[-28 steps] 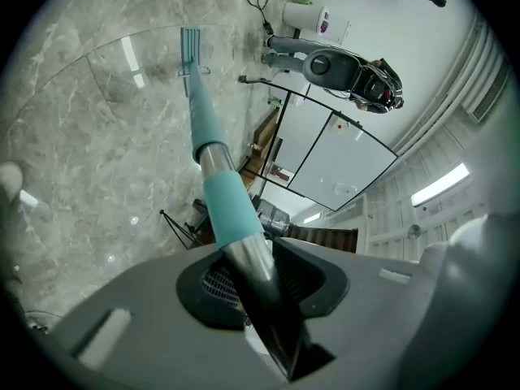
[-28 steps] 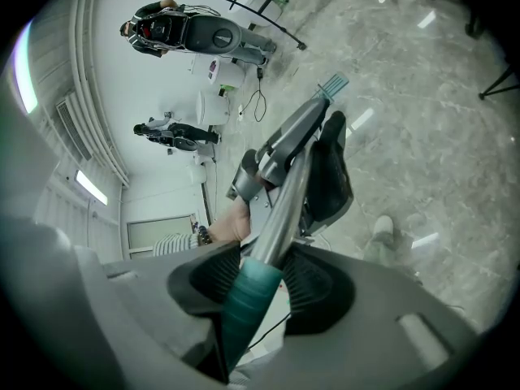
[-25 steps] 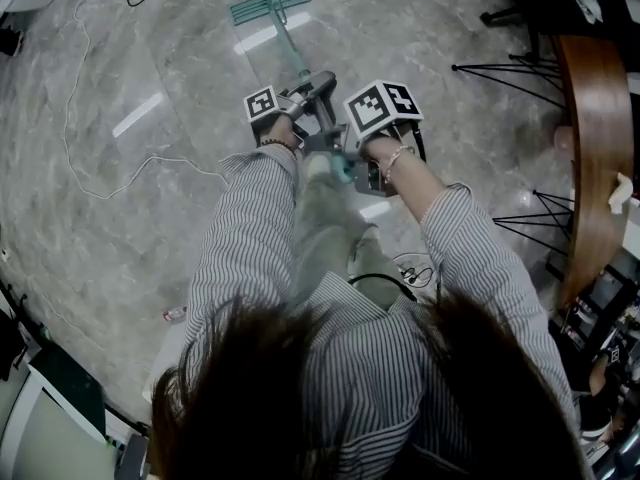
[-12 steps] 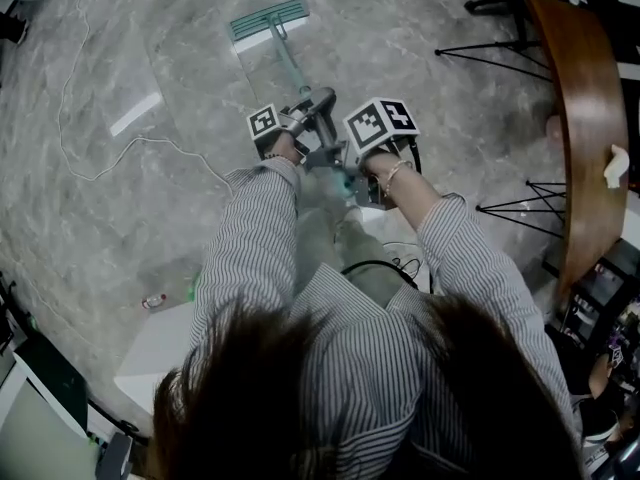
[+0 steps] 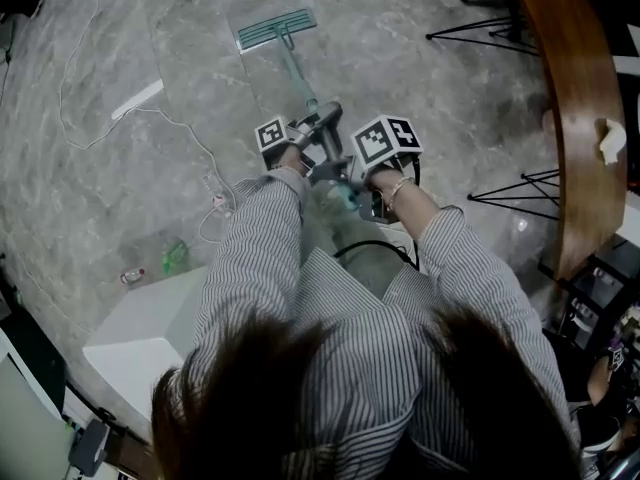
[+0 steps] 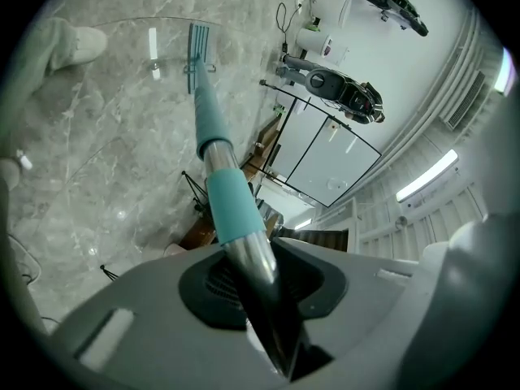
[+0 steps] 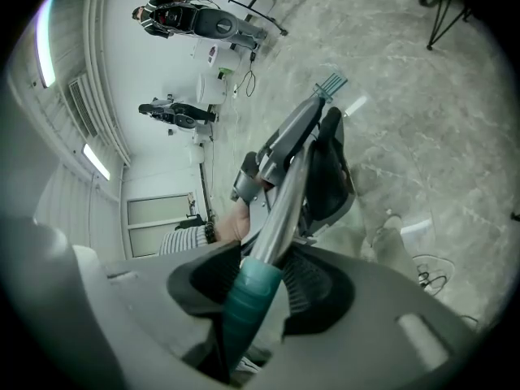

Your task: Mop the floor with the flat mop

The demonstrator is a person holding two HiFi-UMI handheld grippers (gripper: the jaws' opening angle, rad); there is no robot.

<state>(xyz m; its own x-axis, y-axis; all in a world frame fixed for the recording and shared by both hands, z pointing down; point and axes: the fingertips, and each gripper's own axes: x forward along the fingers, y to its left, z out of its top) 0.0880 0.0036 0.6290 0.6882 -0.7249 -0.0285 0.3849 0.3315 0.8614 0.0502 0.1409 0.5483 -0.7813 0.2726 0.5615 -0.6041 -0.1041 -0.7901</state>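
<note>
While the person stands over the grey marbled floor [image 5: 430, 78], both grippers are clamped on the shaft of the flat mop [image 6: 231, 210], which slants away from the body toward the top of the head view. The left gripper [image 5: 318, 126] sits farther along the shaft, and its own view shows its jaws closed on the bare metal tube just below a teal sleeve. The right gripper [image 5: 347, 175] is just behind it and nearer the striped shirt; its view shows its jaws closed on the teal grip at the upper end of the handle. The mop head [image 5: 277, 30], a flat teal pad, lies flat on the floor well ahead of both grippers, turned roughly crosswise to the shaft. A curved wooden counter [image 5: 580, 128] runs along the right edge, apart from the mop.
</note>
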